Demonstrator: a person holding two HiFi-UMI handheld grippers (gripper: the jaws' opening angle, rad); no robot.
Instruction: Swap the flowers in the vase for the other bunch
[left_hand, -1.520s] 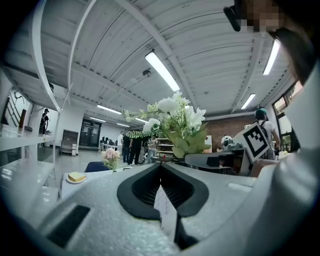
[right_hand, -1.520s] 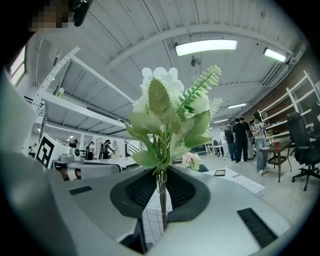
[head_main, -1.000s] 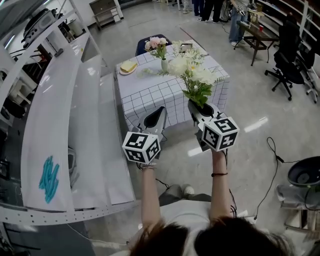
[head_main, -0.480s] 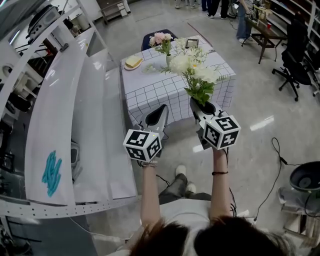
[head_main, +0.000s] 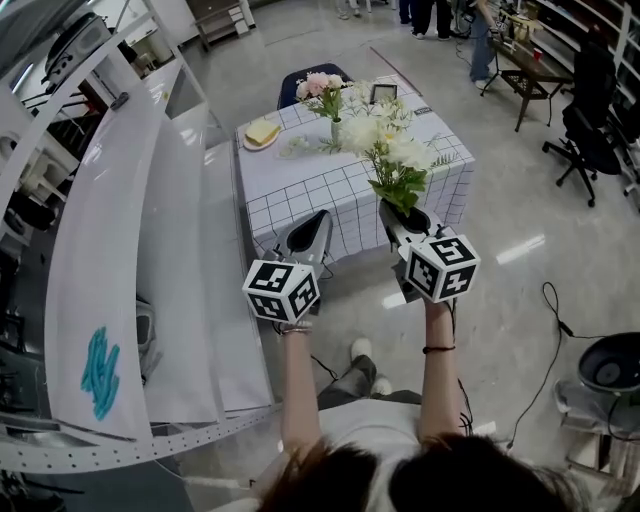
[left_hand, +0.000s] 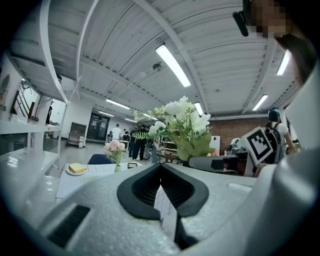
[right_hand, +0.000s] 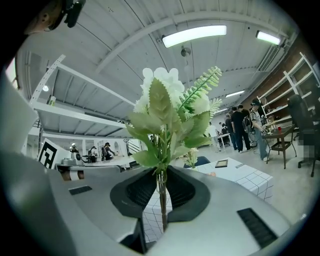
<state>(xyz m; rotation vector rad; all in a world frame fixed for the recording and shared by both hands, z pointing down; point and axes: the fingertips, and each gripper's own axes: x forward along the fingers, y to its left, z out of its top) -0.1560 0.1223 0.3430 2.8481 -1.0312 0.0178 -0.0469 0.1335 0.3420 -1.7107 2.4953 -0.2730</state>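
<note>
My right gripper (head_main: 402, 214) (right_hand: 161, 192) is shut on the stems of a white flower bunch (head_main: 388, 150) (right_hand: 167, 117), which stands upright above the jaws. My left gripper (head_main: 316, 228) (left_hand: 162, 192) is shut with nothing between its jaws. Both are held in front of a table (head_main: 320, 185) with a white grid cloth. On the table's far side stands a small vase (head_main: 329, 130) holding pink flowers (head_main: 315, 87) (left_hand: 114, 148). The grippers are short of the table's near edge.
A yellow sponge on a plate (head_main: 258, 133) (left_hand: 77, 169) lies at the table's far left. A small dark frame (head_main: 383, 94) sits at the far side, a blue chair (head_main: 300, 82) behind. White shelving (head_main: 130, 220) runs along the left. Office chair (head_main: 585, 125) and people stand far right.
Both grippers with the white bunch have come nearer to the table, which now sits closer below them in the head view. Neither gripper's jaws changed.
</note>
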